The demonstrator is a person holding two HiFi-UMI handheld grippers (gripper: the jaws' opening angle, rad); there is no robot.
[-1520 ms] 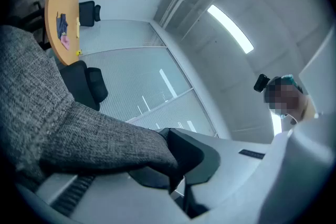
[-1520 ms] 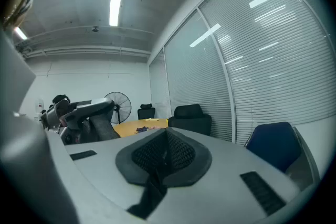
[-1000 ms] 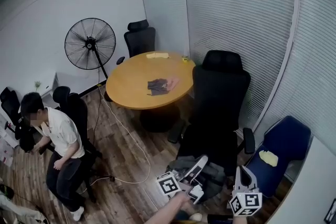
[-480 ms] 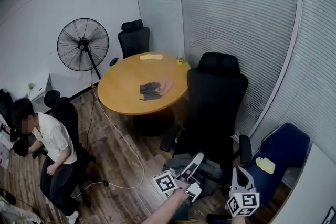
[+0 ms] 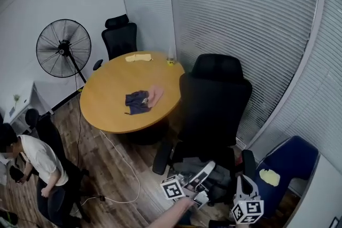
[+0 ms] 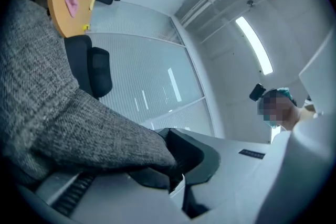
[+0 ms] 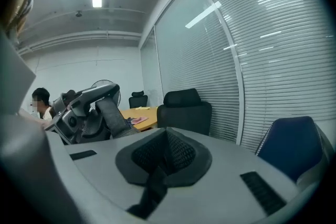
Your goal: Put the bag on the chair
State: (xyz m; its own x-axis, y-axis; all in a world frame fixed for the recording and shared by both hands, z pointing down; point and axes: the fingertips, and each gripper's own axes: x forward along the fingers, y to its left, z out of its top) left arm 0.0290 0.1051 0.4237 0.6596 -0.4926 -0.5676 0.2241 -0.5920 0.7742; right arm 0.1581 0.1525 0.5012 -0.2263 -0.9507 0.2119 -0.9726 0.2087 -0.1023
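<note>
The grey fabric bag [image 5: 218,183] hangs low in front of the black office chair [image 5: 214,101], close to its seat. My left gripper [image 5: 210,167] is shut on the bag's grey cloth [image 6: 63,113], which fills the left of the left gripper view and ends between the closed jaws of the gripper [image 6: 176,160]. My right gripper [image 5: 243,181] is just right of the bag. Its jaws [image 7: 167,136] are closed with a black strap [image 7: 152,186] hanging from them. In the right gripper view the left gripper [image 7: 84,105] and the bag's cloth [image 7: 113,120] show at left, the chair [image 7: 184,110] straight ahead.
A round wooden table [image 5: 107,99] with cloths on it stands behind the chair. A blue chair [image 5: 291,160] is at right, by the blinds. A floor fan [image 5: 61,48], another black chair [image 5: 120,37] and a seated person [image 5: 35,157] are at left. A cable runs across the wooden floor [image 5: 120,163].
Both grippers and the bag have come closer to the black chair, which now stands larger and nearer. The table, fan and seated person have slid left in view.
</note>
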